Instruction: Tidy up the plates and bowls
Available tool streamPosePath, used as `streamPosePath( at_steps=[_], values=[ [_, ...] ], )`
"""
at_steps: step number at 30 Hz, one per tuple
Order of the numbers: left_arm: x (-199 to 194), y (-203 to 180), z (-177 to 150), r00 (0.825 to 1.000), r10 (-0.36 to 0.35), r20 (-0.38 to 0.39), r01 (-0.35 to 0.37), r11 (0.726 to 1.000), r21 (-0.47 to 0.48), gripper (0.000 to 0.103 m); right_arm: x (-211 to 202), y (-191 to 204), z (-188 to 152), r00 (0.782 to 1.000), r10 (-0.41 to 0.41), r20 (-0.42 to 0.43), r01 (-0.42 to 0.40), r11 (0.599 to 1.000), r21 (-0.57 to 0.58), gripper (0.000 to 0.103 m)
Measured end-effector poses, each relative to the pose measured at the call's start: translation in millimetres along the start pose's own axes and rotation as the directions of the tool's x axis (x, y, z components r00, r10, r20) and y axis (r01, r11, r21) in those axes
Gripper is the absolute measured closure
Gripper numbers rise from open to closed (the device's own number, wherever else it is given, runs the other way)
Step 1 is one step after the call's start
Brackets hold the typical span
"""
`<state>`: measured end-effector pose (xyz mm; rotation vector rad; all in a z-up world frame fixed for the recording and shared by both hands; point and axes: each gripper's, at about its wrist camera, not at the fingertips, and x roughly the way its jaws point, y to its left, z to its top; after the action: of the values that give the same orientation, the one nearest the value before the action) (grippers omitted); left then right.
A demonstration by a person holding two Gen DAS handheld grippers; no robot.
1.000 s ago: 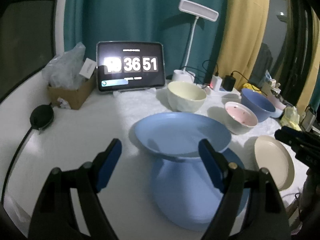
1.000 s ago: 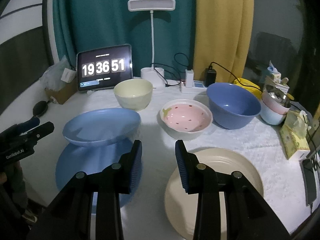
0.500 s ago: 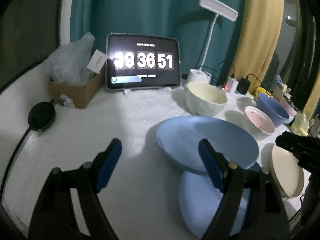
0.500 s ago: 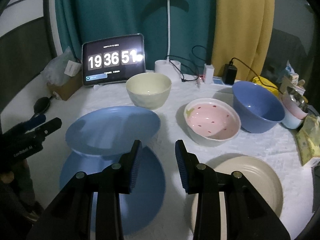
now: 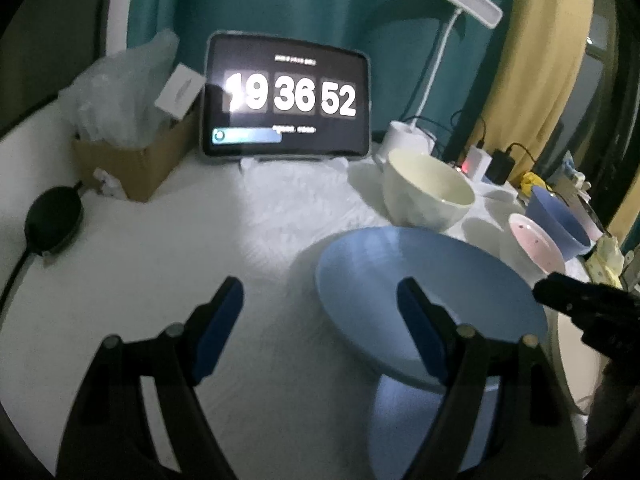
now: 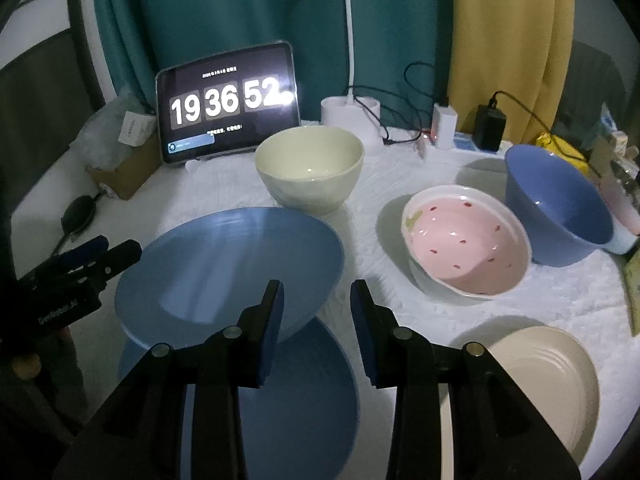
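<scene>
While nothing is gripped, step: plate stacking; bowls not yet touched.
Left gripper (image 5: 319, 286): jaws wide apart, empty, low over the white tablecloth (image 5: 200, 248), its right finger in front of the plate's near left rim.
Right gripper (image 6: 317, 288): jaws apart with a narrow gap, clamped on nothing, at the plate's near right edge.
Light blue plate (image 6: 224, 268): front left of the table, overlapping a darker blue plate (image 6: 288, 400) below it.
Beige plate (image 6: 552, 368): front right, apart from the blue pair.
Bowls: cream bowl (image 6: 310, 168), pink strawberry bowl (image 6: 466, 252) and blue bowl (image 6: 560, 204) stand loose behind.
Next move, my guess: square the light blue plate onto the darker one, then bring the beige plate over; rim grip needed, plates are thin.
Hard to tell: whether the light blue plate rests on the darker one or tilts off it; dim light, darker plate's near edge hidden by fingers.
</scene>
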<state>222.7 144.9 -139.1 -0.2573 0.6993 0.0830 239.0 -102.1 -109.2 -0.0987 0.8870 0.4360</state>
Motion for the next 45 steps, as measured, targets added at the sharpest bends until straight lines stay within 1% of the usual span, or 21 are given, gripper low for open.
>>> streamPosePath(
  at_steps=[4, 10, 13, 17, 19, 21, 23, 27, 30, 33, 45],
  values=[
    [10, 4, 0, 0.999, -0.015, -0.037, 0.014, 1.000, -0.027, 0.023, 16, -5, 1, 0.999, 0.026, -0.037, -0.024, 0.999, 0.037, 0.066],
    [24, 4, -1, 0.995, -0.035, -0.094, 0.030, 0.998, -0.048, 0.023, 29, -9, 3, 0.997, 0.055, -0.050, -0.052, 0.997, 0.065, 0.066],
    [27, 2, -2, 0.993, -0.043, -0.108, 0.038, 0.998, -0.045, 0.023, 32, -11, 3, 0.997, 0.059, -0.055, -0.055, 0.996, 0.069, 0.066],
    [29, 0, -3, 0.995, -0.036, -0.098, 0.032, 0.999, -0.038, 0.024, 34, -12, 3, 0.996, 0.063, -0.056, -0.059, 0.996, 0.072, 0.066],
    [31, 1, -5, 0.994, -0.039, -0.100, 0.035, 0.999, -0.041, 0.032, 36, -12, 1, 0.996, 0.066, -0.066, -0.061, 0.995, 0.074, 0.067],
    [34, 2, -6, 0.992, -0.047, -0.113, 0.042, 0.998, -0.051, 0.051, 37, -11, -1, 0.995, 0.063, -0.071, -0.057, 0.996, 0.073, 0.071],
    [37, 2, -8, 0.990, -0.062, -0.128, 0.055, 0.997, -0.057, 0.057, 37, -9, -2, 0.996, 0.057, -0.070, -0.052, 0.996, 0.066, 0.072],
    [35, -5, -13, 0.989, -0.069, -0.127, 0.065, 0.997, -0.035, 0.065, 35, -5, -5, 0.996, 0.059, -0.063, -0.056, 0.997, 0.046, 0.075],
    [31, -11, -14, 0.992, -0.052, -0.117, 0.051, 0.999, -0.016, 0.066, 32, -3, -8, 0.997, 0.042, -0.058, -0.040, 0.999, 0.033, 0.077],
    [28, -12, -16, 0.991, -0.058, -0.118, 0.056, 0.998, -0.017, 0.068, 29, -5, -9, 0.998, 0.041, -0.057, -0.039, 0.998, 0.039, 0.077],
    [1, -24, -19, 0.996, -0.052, -0.077, 0.052, 0.999, 0.008, 0.068, 4, -3, -17, 0.999, 0.030, -0.024, -0.029, 0.999, 0.040, 0.077]
  ],
)
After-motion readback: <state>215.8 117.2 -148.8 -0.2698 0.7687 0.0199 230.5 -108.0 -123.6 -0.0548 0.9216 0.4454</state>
